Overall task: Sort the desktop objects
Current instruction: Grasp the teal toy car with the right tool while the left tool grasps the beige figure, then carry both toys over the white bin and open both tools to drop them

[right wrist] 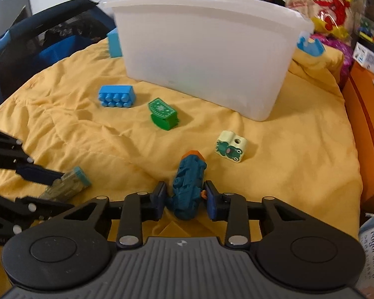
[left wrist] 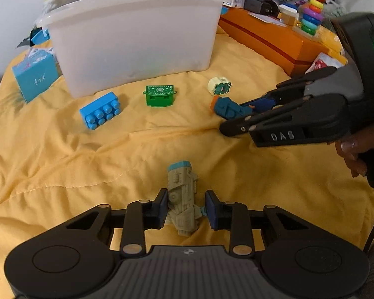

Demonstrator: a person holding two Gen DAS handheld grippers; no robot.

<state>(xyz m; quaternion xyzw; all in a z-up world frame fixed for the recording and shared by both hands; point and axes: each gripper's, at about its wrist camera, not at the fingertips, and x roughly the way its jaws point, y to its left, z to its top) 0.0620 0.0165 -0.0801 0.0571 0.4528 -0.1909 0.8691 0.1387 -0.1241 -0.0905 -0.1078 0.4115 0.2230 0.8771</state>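
Ridged beige toy (left wrist: 183, 196) between left claw (left wrist: 187, 208) pads — unclenched; teal toy (right wrist: 189, 189) likewise, right claw (right wrist: 185, 198)

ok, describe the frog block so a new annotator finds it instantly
Start at the big translucent bin on the yellow blanket. In front of its right corner, just beyond the teal toy between the right gripper fingers, lies the cream block. Only it bears a green frog picture.
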